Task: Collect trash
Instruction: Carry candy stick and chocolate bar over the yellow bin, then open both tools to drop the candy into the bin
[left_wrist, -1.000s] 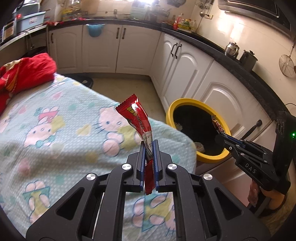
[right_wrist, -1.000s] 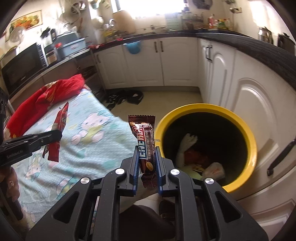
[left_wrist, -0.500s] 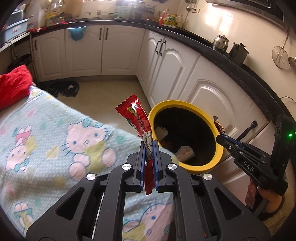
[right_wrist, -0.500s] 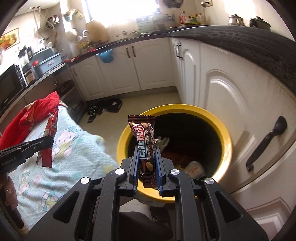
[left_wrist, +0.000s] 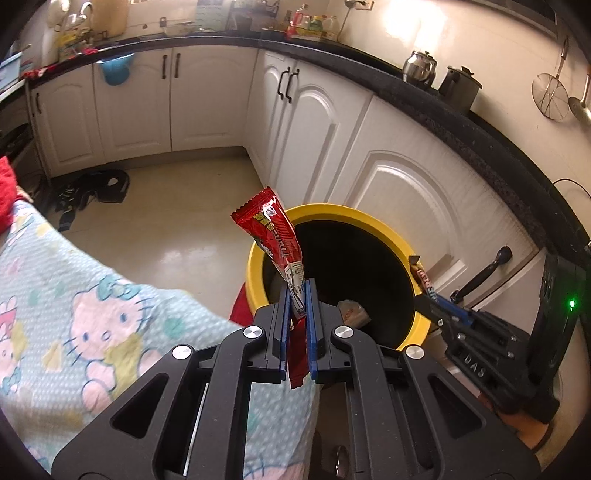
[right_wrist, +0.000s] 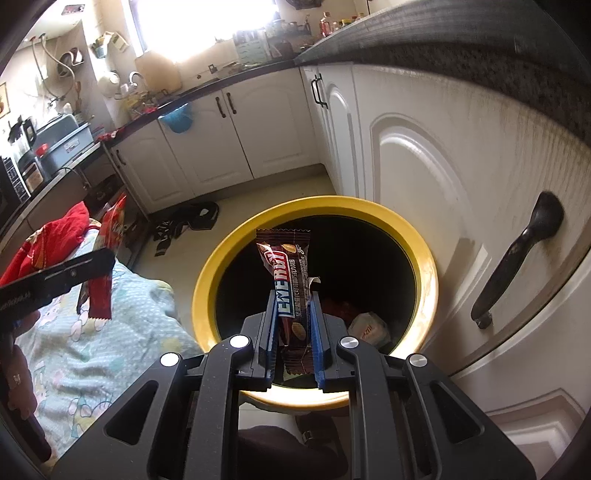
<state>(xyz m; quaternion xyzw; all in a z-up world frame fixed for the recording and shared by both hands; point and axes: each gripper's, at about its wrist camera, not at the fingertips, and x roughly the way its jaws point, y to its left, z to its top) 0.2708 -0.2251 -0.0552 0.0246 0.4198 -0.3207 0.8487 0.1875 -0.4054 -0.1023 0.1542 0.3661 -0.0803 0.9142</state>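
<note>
My left gripper (left_wrist: 297, 286) is shut on a long red snack wrapper (left_wrist: 271, 230) that sticks up over the near-left rim of the yellow trash bin (left_wrist: 373, 218). My right gripper (right_wrist: 293, 297) is shut on a brown snack-bar wrapper (right_wrist: 288, 258), held upright over the bin's (right_wrist: 207, 266) dark opening. In the left wrist view the right gripper (left_wrist: 434, 295) shows at the bin's right rim with the brown wrapper (left_wrist: 421, 275). The left gripper (right_wrist: 107, 258) with the red wrapper (right_wrist: 101, 299) shows at the left of the right wrist view. Crumpled trash (right_wrist: 369, 326) lies inside the bin.
A table under a cartoon-cat cloth (left_wrist: 74, 295) borders the bin on the left, with a red cloth (right_wrist: 55, 232) at its far end. White cabinets (left_wrist: 399, 184) under a dark counter (left_wrist: 480, 129) stand behind the bin; a dark handle (right_wrist: 517, 258) sticks out. Black things (left_wrist: 92, 188) lie on the floor.
Both grippers have moved from over the cloth toward the bin, each still gripping its wrapper. The brown wrapper is now over the bin's opening, the red one at its rim.
</note>
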